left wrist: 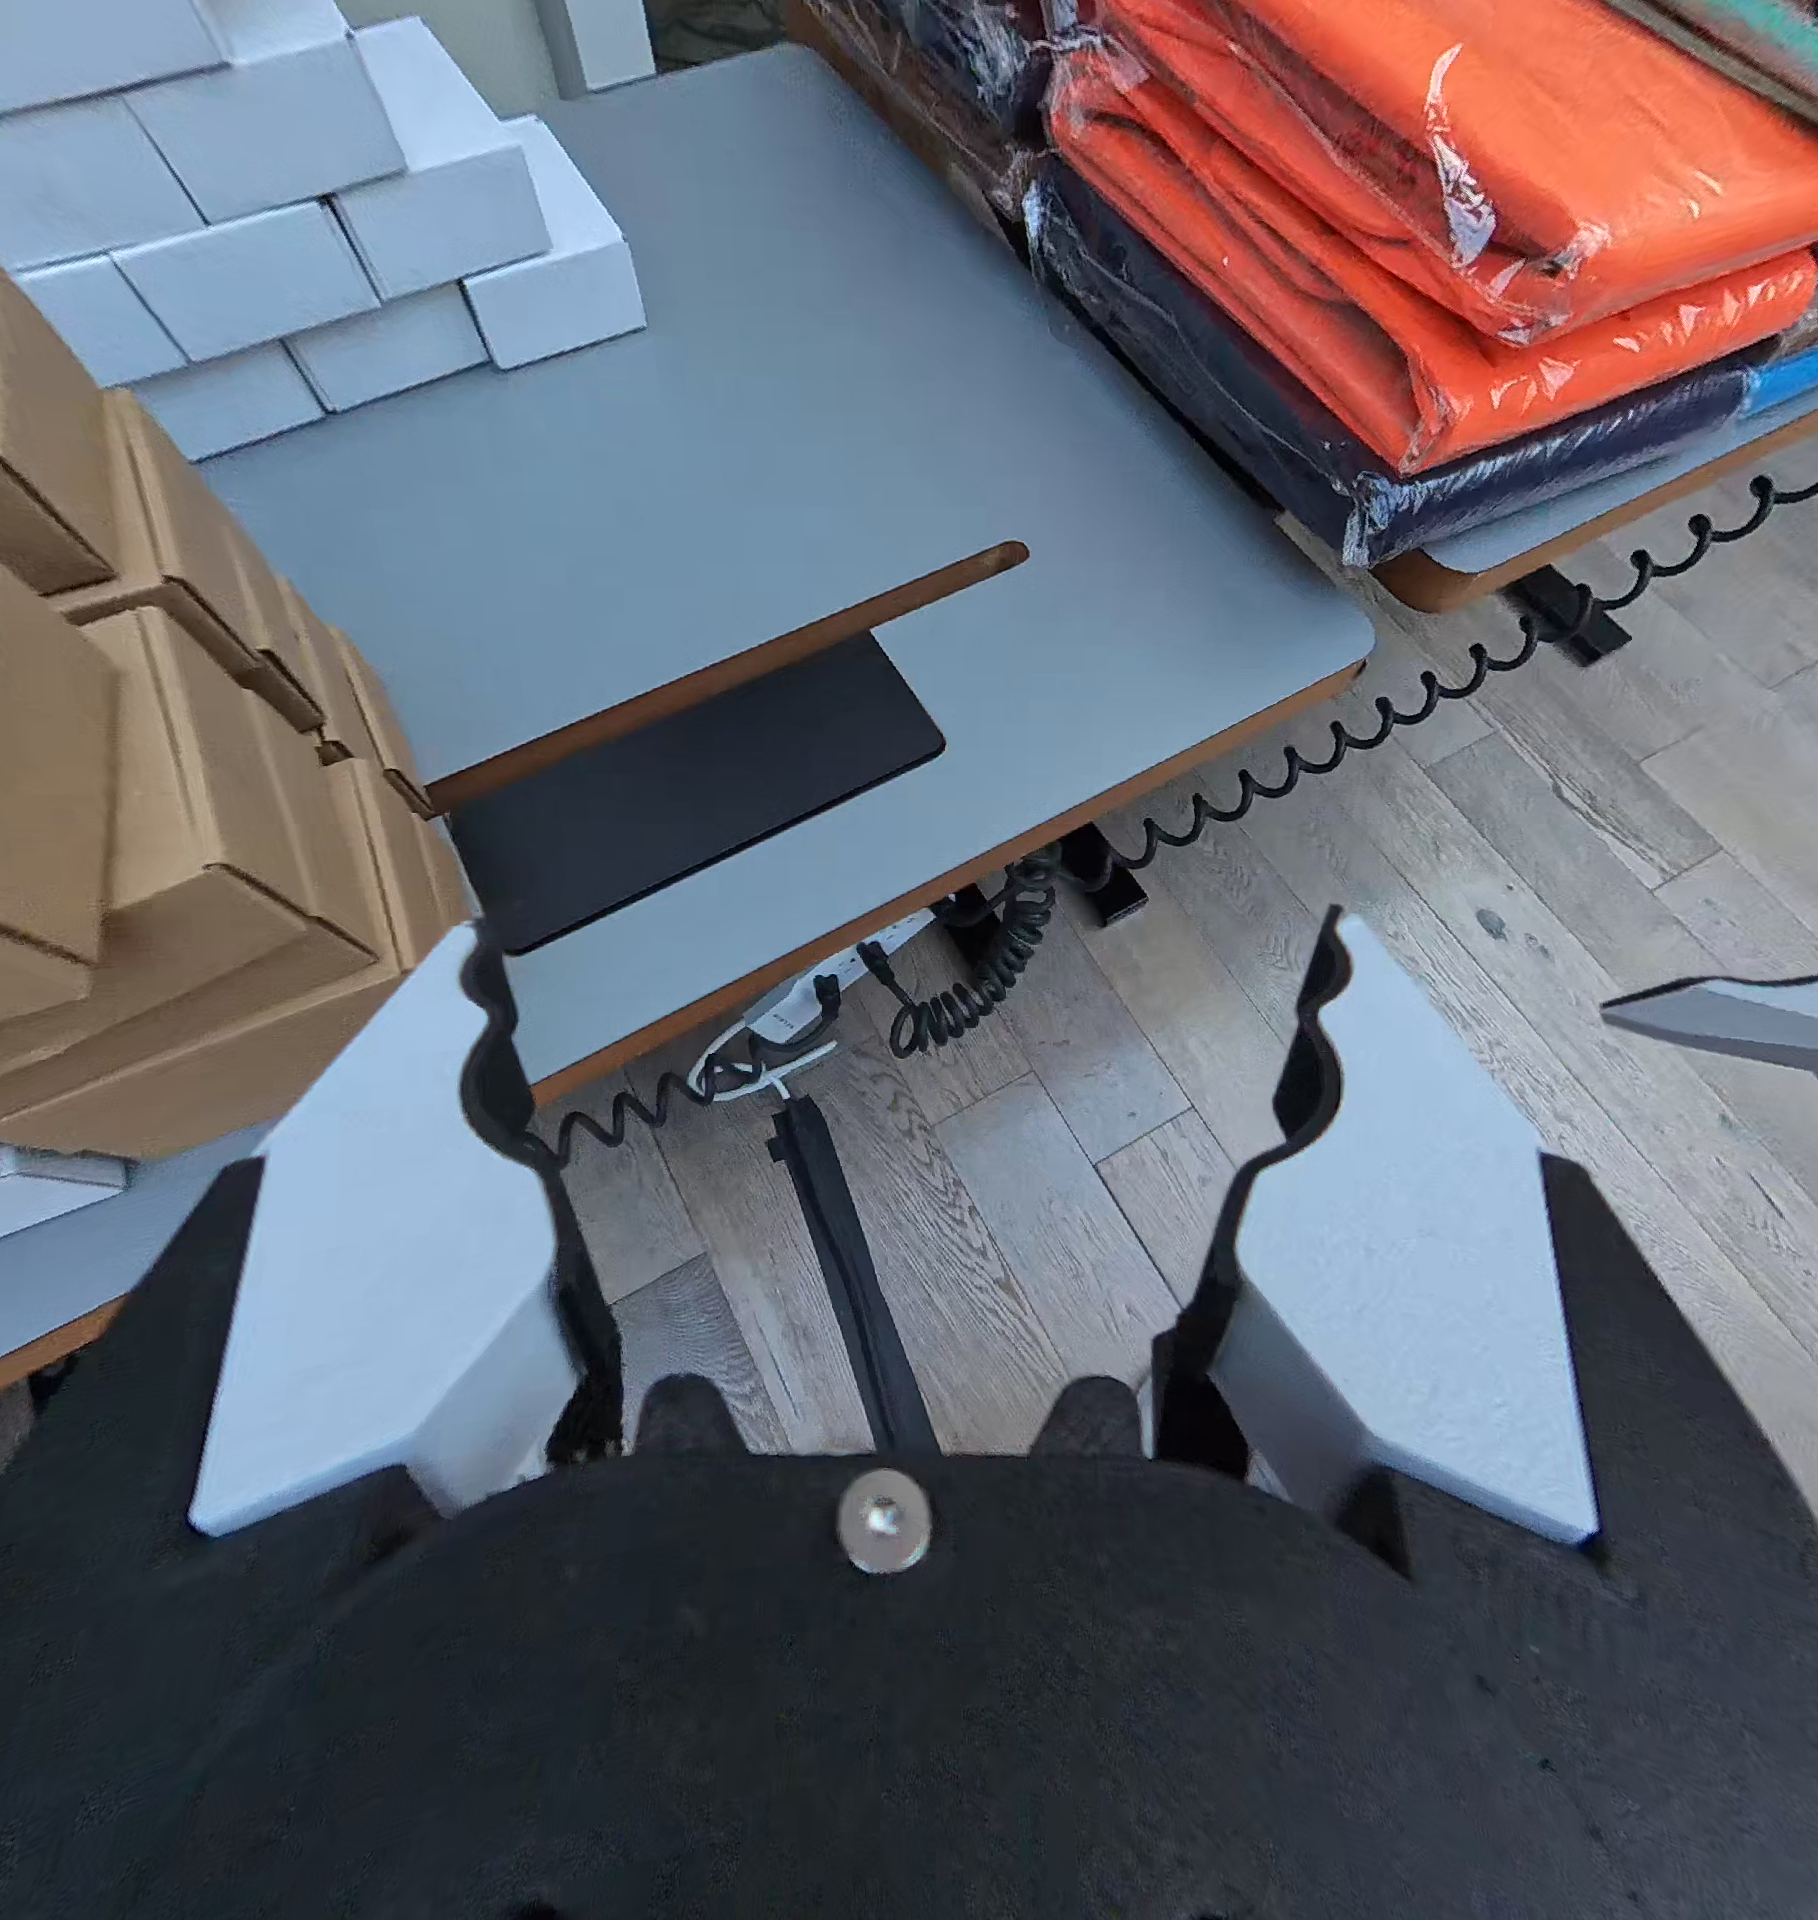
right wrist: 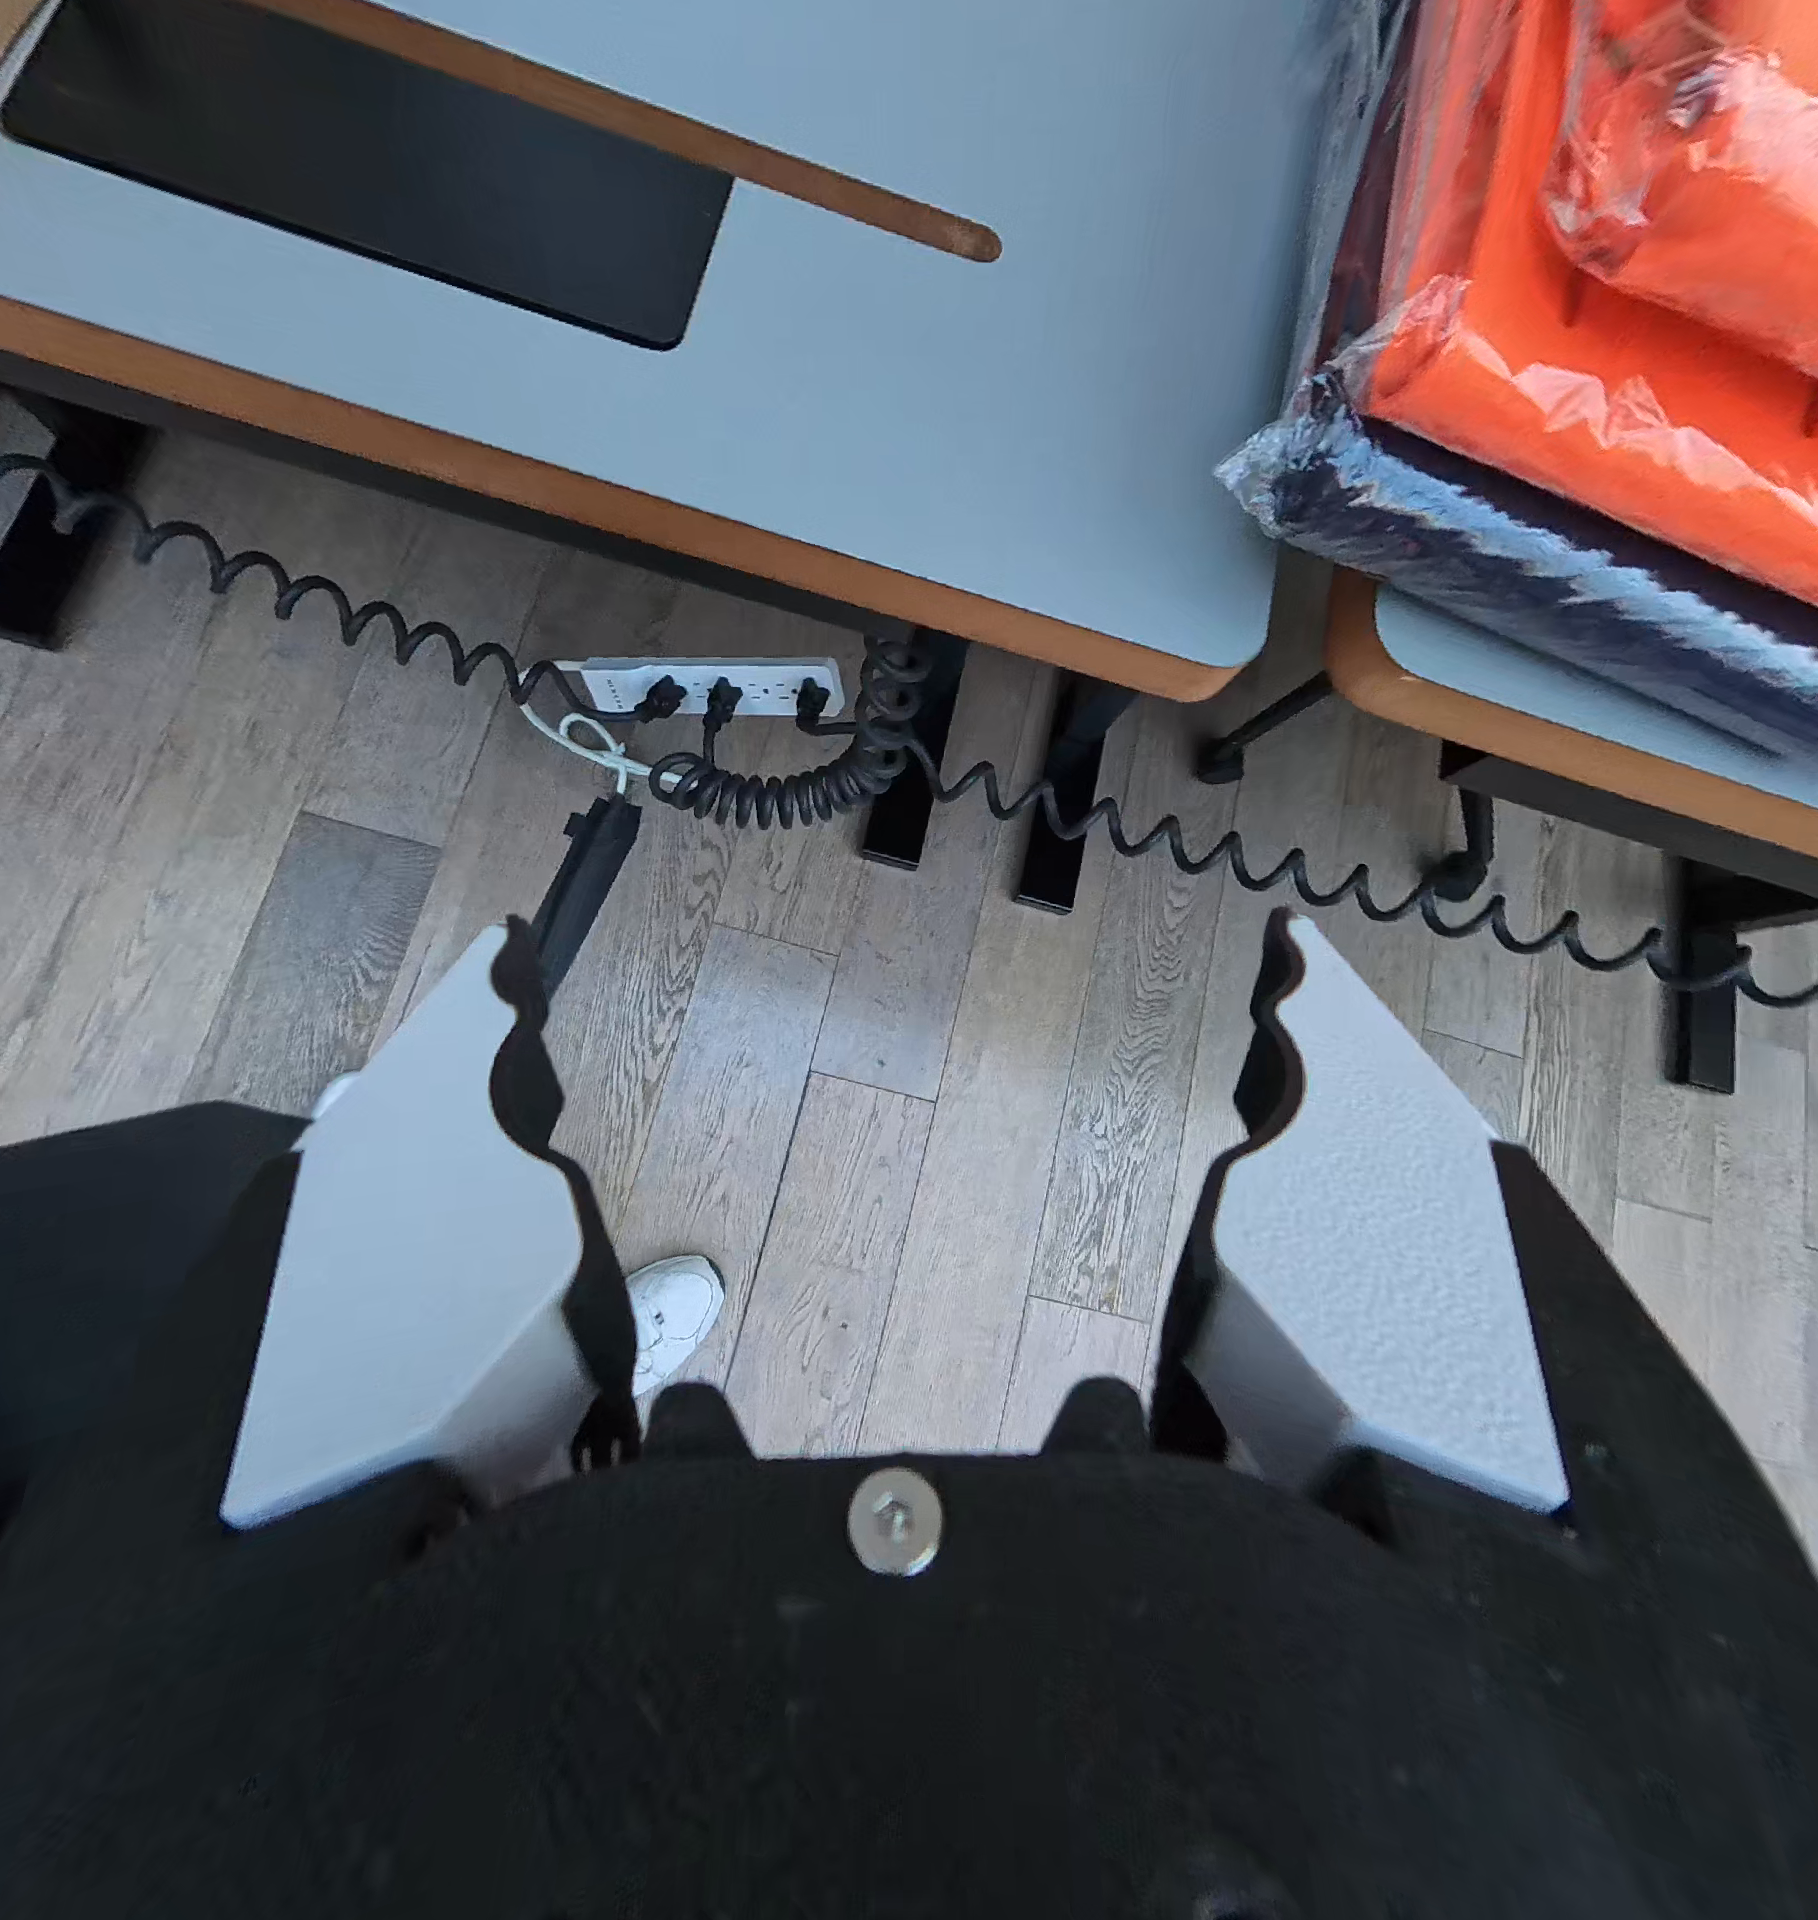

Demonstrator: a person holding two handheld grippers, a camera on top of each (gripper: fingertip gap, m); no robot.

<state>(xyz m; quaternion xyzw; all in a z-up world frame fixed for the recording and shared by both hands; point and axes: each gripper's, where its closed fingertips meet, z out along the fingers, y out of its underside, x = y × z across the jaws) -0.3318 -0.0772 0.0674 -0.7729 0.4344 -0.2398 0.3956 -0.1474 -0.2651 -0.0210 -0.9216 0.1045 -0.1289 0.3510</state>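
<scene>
— What are the two doing?
— The left hand-held gripper and the right hand-held gripper both gape, empty, above the wooden floor.
— And farther off?
— A coiled cord, then the grey bench, brown boxes on its left, orange bundles to the right.

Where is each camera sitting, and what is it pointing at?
Left wrist view: sits on the left gripper, tilted down at the grey table, brown boxes, white boxes and orange bundles; its own open fingers show.
Right wrist view: sits on the right gripper, looking down at the wood floor and power strip; its open fingers and the person's white shoe show.
Both share: the table, its black panel, coiled cords, orange bundles.
</scene>
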